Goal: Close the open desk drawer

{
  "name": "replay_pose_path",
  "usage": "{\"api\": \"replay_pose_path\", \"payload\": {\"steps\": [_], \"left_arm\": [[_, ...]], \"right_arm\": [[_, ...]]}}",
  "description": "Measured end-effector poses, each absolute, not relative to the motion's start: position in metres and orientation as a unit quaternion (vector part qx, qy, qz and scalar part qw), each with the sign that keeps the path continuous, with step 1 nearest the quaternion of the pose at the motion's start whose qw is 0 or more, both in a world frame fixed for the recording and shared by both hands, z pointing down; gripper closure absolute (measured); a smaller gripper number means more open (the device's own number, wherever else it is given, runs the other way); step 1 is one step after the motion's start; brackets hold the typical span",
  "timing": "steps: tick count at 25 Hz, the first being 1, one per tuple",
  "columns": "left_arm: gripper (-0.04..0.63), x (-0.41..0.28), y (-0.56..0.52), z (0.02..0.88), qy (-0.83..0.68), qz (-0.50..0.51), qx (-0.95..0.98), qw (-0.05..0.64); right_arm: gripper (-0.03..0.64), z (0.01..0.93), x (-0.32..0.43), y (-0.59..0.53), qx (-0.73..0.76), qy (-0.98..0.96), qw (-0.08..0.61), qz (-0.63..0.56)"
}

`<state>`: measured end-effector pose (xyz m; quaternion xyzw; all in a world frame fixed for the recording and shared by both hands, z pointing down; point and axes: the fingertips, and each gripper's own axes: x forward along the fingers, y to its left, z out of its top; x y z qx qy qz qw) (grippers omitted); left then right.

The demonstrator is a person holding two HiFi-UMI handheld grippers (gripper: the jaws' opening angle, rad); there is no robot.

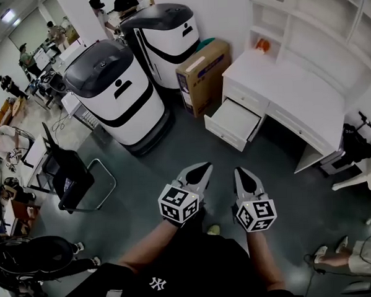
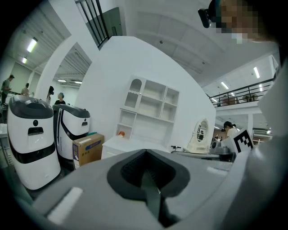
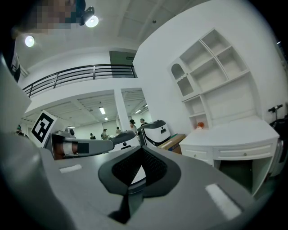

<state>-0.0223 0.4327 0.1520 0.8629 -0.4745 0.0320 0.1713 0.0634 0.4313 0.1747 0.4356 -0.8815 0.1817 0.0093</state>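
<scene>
White desk drawer [image 1: 232, 122], far right, stands pulled out; left gripper [image 1: 204, 168] and right gripper [image 1: 239, 172], both closed and empty, hover well short, so closing remains.

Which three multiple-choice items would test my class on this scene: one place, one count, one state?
1. Where is the box?
A. on the floor beside the desk
B. on the desk
C. under the desk

2. How many big white machines stand near the box?
A. one
B. two
C. four

3. The drawer is:
A. shut
B. pulled out
C. lying on the floor

Answers:
1 A, it stands on the floor next to the desk's end.
2 B, two stand side by side.
3 B, it juts out from the desk front.
</scene>
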Motion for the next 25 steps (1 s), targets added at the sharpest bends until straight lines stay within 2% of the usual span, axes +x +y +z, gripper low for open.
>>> {"api": "replay_pose_path", "payload": {"steps": [12, 25], "left_arm": [[0.595, -0.047, 0.322, 0.197, -0.460, 0.040, 0.867, 0.186], [0.595, -0.089, 0.172, 0.298, -0.405, 0.090, 0.886, 0.205]], "right_arm": [[0.595, 0.222, 0.035, 0.330, 0.447, -0.870, 0.036, 0.203], [0.594, 0.308, -0.020, 0.180, 0.492, -0.837, 0.069, 0.227]]}}
